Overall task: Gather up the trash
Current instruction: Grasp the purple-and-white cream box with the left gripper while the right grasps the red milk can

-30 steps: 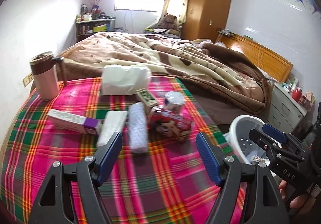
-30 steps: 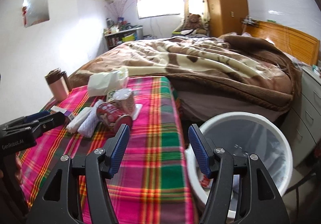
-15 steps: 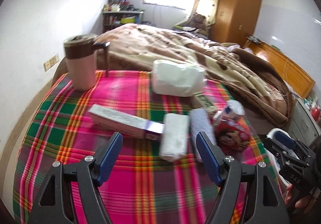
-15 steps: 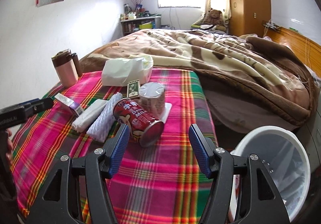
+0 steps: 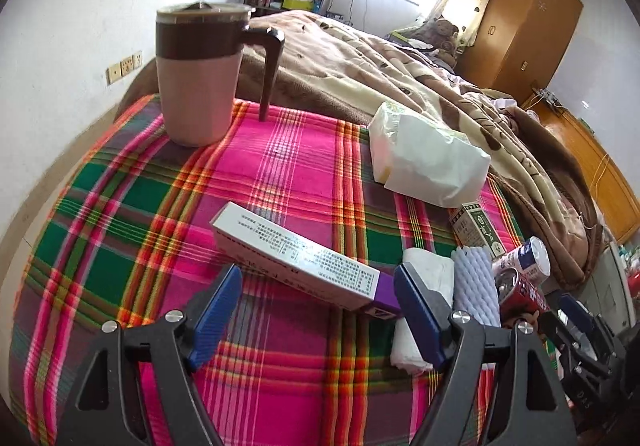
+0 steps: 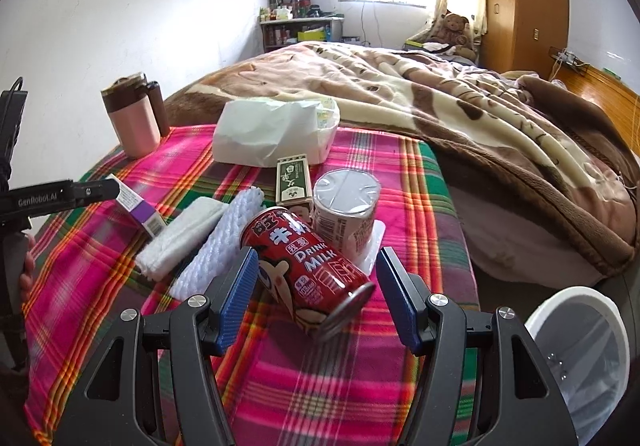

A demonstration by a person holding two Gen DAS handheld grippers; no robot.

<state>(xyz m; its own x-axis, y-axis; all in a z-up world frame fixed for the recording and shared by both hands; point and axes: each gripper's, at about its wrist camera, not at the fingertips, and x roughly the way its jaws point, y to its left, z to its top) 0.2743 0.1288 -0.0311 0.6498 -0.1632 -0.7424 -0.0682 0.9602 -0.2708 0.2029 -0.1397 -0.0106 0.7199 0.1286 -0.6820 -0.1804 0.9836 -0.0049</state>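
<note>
Each tool, left tool (image 5: 318,310) and right tool (image 6: 312,296), is built of black arms, silver screws and ribbed blue pads, seen at 6 o'clock.

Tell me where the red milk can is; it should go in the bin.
In the right wrist view the red milk can lies on its side between the right gripper's open jaws, beside the white foam sleeve.

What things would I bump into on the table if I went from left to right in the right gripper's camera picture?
Pink mug → long white box with the purple end → folded white tissue → white foam sleeve → red milk can, lying on its side → white trash bin, off the table's edge.
</note>
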